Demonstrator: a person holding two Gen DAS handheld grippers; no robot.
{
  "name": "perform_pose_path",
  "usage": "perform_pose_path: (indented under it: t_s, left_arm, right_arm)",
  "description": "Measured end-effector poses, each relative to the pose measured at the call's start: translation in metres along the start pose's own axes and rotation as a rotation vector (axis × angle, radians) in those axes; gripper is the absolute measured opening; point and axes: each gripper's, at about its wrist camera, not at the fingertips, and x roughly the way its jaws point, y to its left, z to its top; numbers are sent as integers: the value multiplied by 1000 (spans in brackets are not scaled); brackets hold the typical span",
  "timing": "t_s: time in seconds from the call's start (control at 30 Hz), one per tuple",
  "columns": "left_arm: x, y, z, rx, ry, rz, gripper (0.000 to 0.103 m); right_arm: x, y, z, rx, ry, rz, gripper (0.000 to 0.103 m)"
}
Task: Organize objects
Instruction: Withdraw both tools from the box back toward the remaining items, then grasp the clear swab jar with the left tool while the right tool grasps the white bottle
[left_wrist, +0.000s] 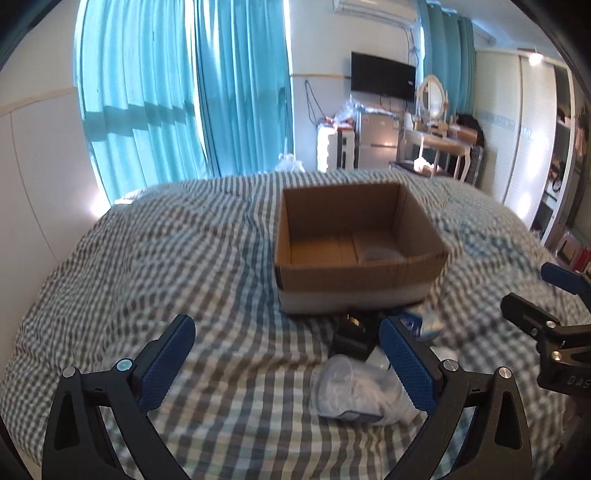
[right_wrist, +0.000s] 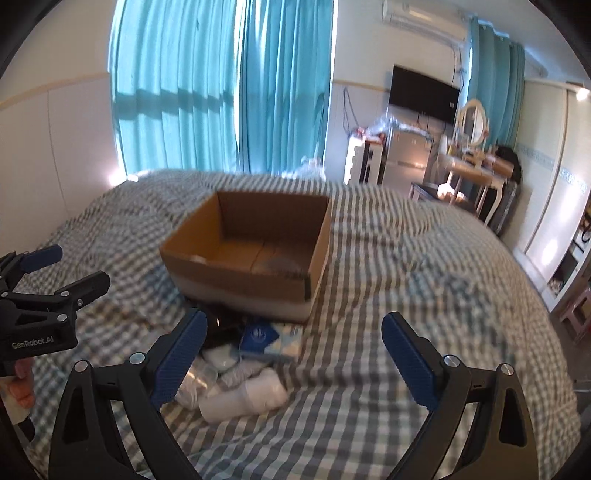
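Observation:
An open cardboard box (left_wrist: 354, 273) (right_wrist: 236, 275) stands on the checked bedspread, with something pale and round faintly visible on its floor. In front of it lies a small heap: a black device (left_wrist: 351, 338), a blue and white packet (right_wrist: 260, 338), and clear plastic-wrapped white items (left_wrist: 354, 391) (right_wrist: 243, 397). My left gripper (left_wrist: 288, 350) is open above the bed, the heap by its right finger. My right gripper (right_wrist: 295, 350) is open too, with the heap by its left finger. Each gripper shows at the edge of the other's view.
The grey and white checked bedspread (left_wrist: 147, 266) covers the whole bed. Teal curtains (left_wrist: 177, 96) hang behind it. Farther back stand a wall TV (left_wrist: 382, 75), a dressing table with an oval mirror (left_wrist: 432, 96), a small fridge and white wardrobe doors (left_wrist: 528, 140).

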Motion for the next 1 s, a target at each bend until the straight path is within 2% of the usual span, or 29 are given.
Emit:
perform_pose_path:
  t_s: [0.17, 0.33, 0.5, 0.73, 0.9, 1.0]
  left_arm:
    - [22, -24, -34, 73, 70, -30, 103]
    - [32, -44, -50, 120, 109, -71, 103]
    - [38, -56, -59, 144, 147, -120, 103]
    - [64, -72, -74, 208, 241, -132, 103]
    - [86, -80, -72, 214, 277, -106, 103]
    - [96, -76, -68, 176, 282, -124, 102]
  right_arm:
    - [37, -6, -32, 21, 88, -44, 96]
    - [42, -16, -40, 71, 117, -33, 96]
    - [42, -15, -41, 68, 124, -38, 96]
    - [52, -18, -46, 93, 159, -21, 96]
    - [58, -24, -49, 126, 177, -3, 96]
    - [61, -23, -50, 127, 187, -4, 96]
